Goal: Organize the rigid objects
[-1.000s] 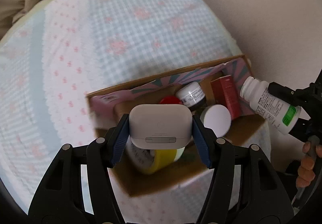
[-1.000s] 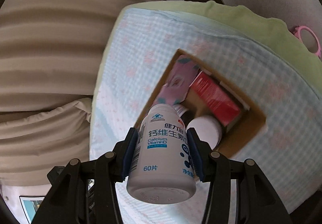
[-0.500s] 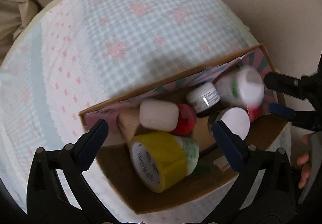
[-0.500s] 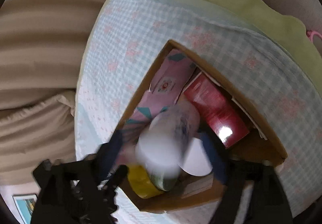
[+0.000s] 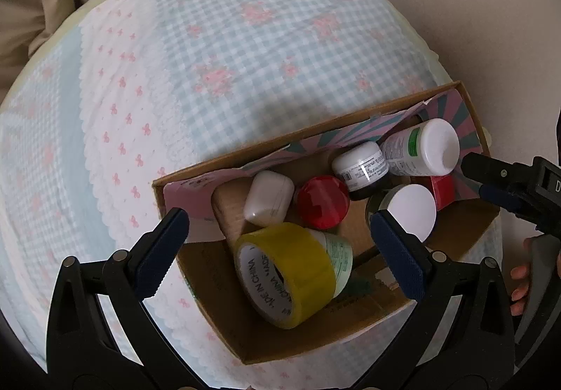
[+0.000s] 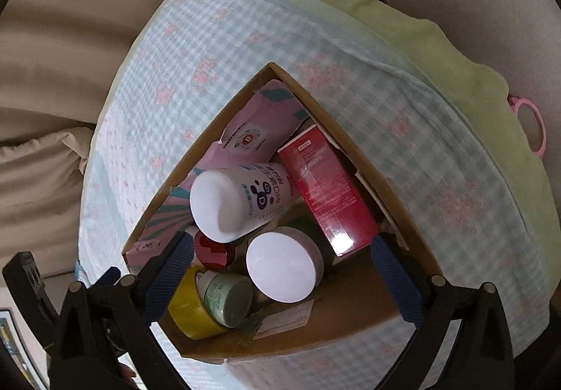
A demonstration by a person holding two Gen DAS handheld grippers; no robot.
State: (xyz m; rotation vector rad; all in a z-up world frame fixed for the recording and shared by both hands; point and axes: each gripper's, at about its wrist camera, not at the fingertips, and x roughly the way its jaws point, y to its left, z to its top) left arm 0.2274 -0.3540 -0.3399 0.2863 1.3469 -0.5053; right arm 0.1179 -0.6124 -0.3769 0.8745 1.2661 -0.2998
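Left gripper (image 5: 278, 243) wide, empty, above cardboard box (image 5: 354, 120); right gripper (image 6: 282, 269) wide, empty, over bottle (image 6: 242, 200).

The left gripper (image 5: 277, 250) is hovering with its blue-padded fingers (image 5: 163, 251) spread wide, gripping nothing. The right gripper (image 6: 280, 279) is hanging likewise, jaws apart (a fingertip of the person's right hand (image 5: 520, 276) is showing behind it).
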